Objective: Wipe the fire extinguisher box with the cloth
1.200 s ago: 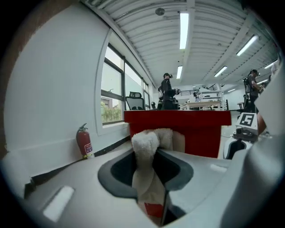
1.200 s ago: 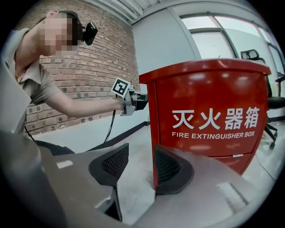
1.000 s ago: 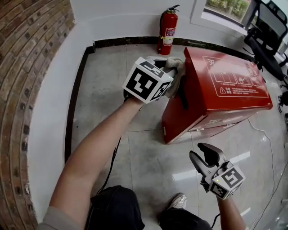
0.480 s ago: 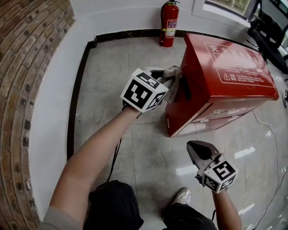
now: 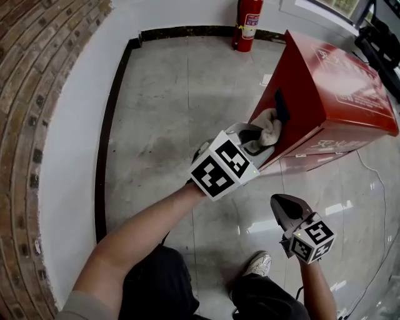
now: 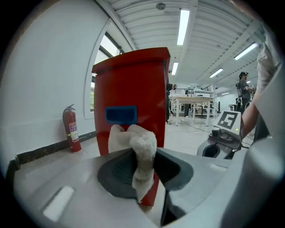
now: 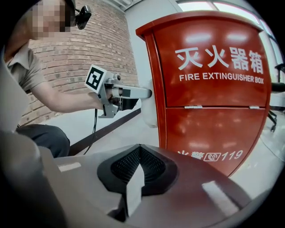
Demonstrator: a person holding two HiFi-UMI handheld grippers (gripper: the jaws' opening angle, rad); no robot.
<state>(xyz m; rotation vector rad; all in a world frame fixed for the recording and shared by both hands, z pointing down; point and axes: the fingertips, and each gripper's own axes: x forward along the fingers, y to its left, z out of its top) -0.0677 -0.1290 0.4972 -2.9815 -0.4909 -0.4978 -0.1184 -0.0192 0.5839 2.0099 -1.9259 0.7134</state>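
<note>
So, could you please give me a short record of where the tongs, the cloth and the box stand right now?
left tongs: shut on the cloth
cloth: pressed against the side face of the fire extinguisher box, just below its dark handle recess
right tongs: shut, empty, facing the box's lettered front, apart from it
fire extinguisher: upright by the wall, behind the box

floor (image 5: 162, 94): grey tiles | on it: fire extinguisher box (image 5: 337, 94), fire extinguisher (image 5: 248, 25)
</note>
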